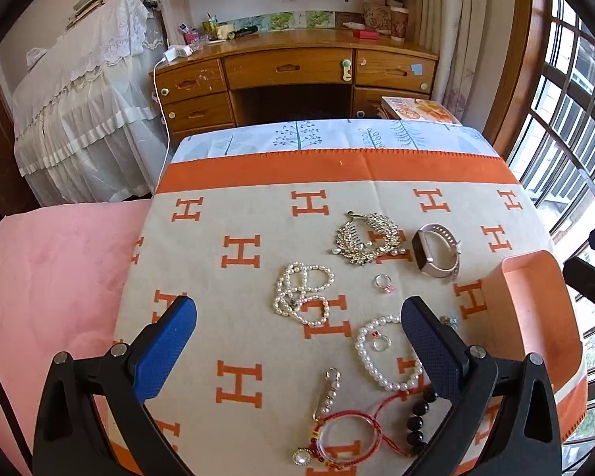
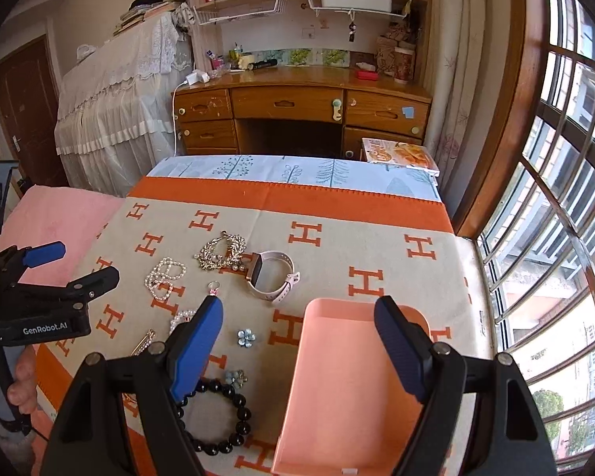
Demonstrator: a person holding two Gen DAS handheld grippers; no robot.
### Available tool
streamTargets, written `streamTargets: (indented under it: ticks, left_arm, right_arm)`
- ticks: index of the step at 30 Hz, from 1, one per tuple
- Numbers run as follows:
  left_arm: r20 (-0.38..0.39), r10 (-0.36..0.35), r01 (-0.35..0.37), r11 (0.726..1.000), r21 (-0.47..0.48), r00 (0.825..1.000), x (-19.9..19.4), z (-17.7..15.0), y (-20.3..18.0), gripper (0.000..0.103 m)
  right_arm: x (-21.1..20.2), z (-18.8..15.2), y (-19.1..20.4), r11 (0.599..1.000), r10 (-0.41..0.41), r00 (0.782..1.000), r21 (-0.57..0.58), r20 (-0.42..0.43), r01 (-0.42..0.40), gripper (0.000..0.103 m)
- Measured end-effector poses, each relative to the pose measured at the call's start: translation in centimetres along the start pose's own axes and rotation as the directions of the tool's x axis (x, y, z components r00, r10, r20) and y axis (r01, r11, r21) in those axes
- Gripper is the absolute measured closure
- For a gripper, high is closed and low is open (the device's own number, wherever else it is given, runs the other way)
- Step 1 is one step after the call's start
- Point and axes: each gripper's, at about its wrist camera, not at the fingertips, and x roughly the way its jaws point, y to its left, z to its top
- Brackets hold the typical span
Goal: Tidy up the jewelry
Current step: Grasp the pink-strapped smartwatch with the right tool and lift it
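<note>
Left gripper [image 1: 297, 317] spread wide and holding nothing, hovering over the jewelry on the blanket-covered surface [image 1: 226, 214]; right gripper [image 2: 299, 317] likewise spread wide and unloaded, hanging above the near-left part of the pink tray [image 2: 337, 396]. Taking the tray as landmark: lying on the surface's right side, nothing visible inside. Just left of it, two small blue flower pieces [image 2: 246, 337], and nearer the camera a black bead bracelet [image 2: 218, 416]. Beyond the tray's far-left corner, a pale pink watch [image 2: 271, 275] resting on its side. Further left of the watch, a sparkly hair comb [image 1: 367, 240], with a small pink-stoned ring [image 1: 382, 282] just this side of it. Well left of the tray, a coiled pearl necklace [image 1: 301, 293]. Closer in, a pearl bracelet [image 1: 384, 353] with a second ring [image 1: 380, 343] lying inside its loop. Nearest the camera, a brooch pin [image 1: 329, 390] and a red cord bracelet [image 1: 351, 436].
</note>
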Motion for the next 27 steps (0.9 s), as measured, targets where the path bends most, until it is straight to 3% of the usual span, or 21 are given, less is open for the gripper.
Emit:
streamTargets:
  ticks: [5, 8, 12, 16, 17, 19, 20, 23, 27]
  left_arm:
    - [-0.099, -0.008, 0.011, 1.0, 0.026, 0.995, 5.1, 1.7, -0.4, 0.006]
    - [-0.161, -0.05, 0.047, 0.999, -0.025, 0.986, 7.3, 2.3, 0.0, 0.008]
    - [-0.16, -0.07, 0.062, 0.997, -0.056, 0.985, 8.4, 3.1, 0.1, 0.009]
    - [-0.162, -0.092, 0.082, 0.994, -0.067, 0.982, 9.2, 3.4, -0.4, 0.01]
    - [-0.165, -0.104, 0.094, 0.993, -0.07, 0.981, 9.4, 3.2, -0.6, 0.011]
    - [-0.176, -0.127, 0.113, 0.99, -0.088, 0.976, 10.0, 3.0, -0.8, 0.015]
    - [-0.177, -0.145, 0.129, 0.987, -0.099, 0.974, 10.3, 3.0, -1.0, 0.018]
    - [-0.189, -0.178, 0.155, 0.98, -0.126, 0.966, 11.1, 2.7, -1.5, 0.025]
    - [-0.18, -0.224, 0.195, 0.967, -0.164, 0.958, 11.8, 2.8, -2.5, 0.033]
  right_arm:
    - [6.5, 2.4, -0.5, 0.998, 0.054, 0.986, 0.047, -0.155, -0.047, 0.024]
    - [10.4, 2.9, -1.0, 0.995, 0.07, 0.969, 0.089, -0.238, -0.05, 0.038]
    - [14.5, 3.3, -1.9, 0.985, 0.103, 0.94, 0.164, -0.324, -0.051, 0.05]
    - [17.3, 2.6, -1.1, 0.989, 0.093, 0.908, 0.147, -0.409, -0.035, 0.053]
    - [17.9, 2.4, -0.9, 0.989, 0.097, 0.9, 0.145, -0.426, -0.038, 0.059]
    - [18.6, 2.0, -0.5, 0.989, 0.099, 0.891, 0.139, -0.443, -0.041, 0.079]
    - [18.4, 2.1, -0.4, 0.992, 0.082, 0.903, 0.124, -0.423, -0.032, 0.087]
    - [17.7, 2.0, -0.8, 0.987, 0.109, 0.911, 0.149, -0.397, -0.053, 0.094]
    - [14.3, 2.4, -2.9, 0.969, 0.146, 0.95, 0.233, -0.275, -0.081, 0.094]
